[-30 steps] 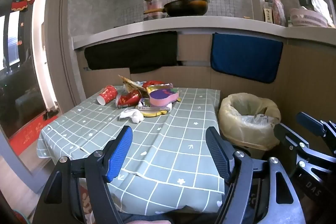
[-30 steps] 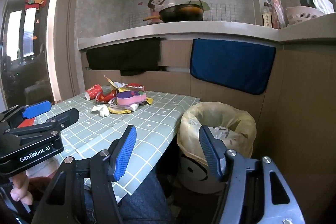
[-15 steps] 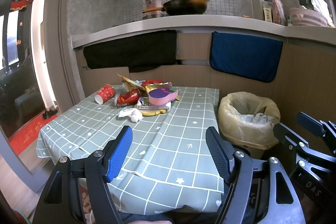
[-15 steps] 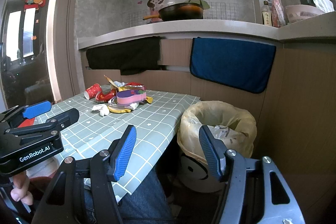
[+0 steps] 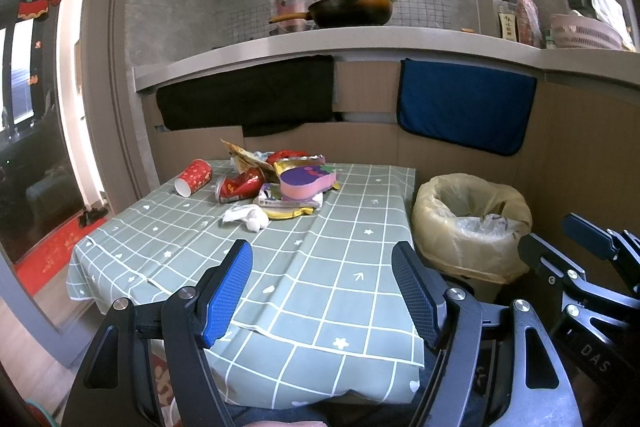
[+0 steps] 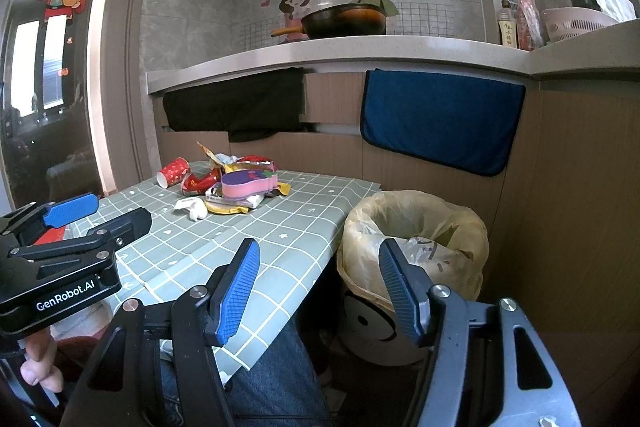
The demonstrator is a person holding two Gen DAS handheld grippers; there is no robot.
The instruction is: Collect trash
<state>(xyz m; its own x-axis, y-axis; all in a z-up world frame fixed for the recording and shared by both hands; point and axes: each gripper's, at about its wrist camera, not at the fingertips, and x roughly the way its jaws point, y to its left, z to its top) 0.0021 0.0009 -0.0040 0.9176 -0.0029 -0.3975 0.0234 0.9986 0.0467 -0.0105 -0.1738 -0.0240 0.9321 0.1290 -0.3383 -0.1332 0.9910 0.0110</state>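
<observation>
The left gripper [image 5: 322, 291] has its jaws spread wide with nothing between them, hanging over the near edge of the surface [image 5: 320, 267], which is covered in a green checked cloth. The right gripper [image 6: 318, 287] is likewise agape and empty, held just off the surface's corner, with the bin [image 6: 412, 247] directly ahead of its right jaw.

Ahead of the left jaws, well apart across the bare cloth, lies the trash, all of it in one cluster at the far end of the surface. Nearest the jaws is a crumpled white tissue [image 5: 246, 217]. Just behind it sits a heap of flat wrappers with a pink-and-purple packet [image 5: 306, 181] on top, touching a yellow wrapper [image 5: 286, 213] beneath. To the left of that heap a crushed red can [image 5: 240, 185] lies on its side, and farther left a red paper cup [image 5: 194, 177] lies tipped over, apart from the rest. More foil and paper pieces stand behind the heap; how many cannot be told.

The bin, lined with a yellowish bag, stands to the right of the left jaws, beside the surface. It holds some clear crumpled plastic [image 6: 424, 247].

By this showing the collecting is barely started, if at all: every visible piece on the surface is untouched, neither gripper carries anything, and the whole cluster is left to carry over to the bin.
</observation>
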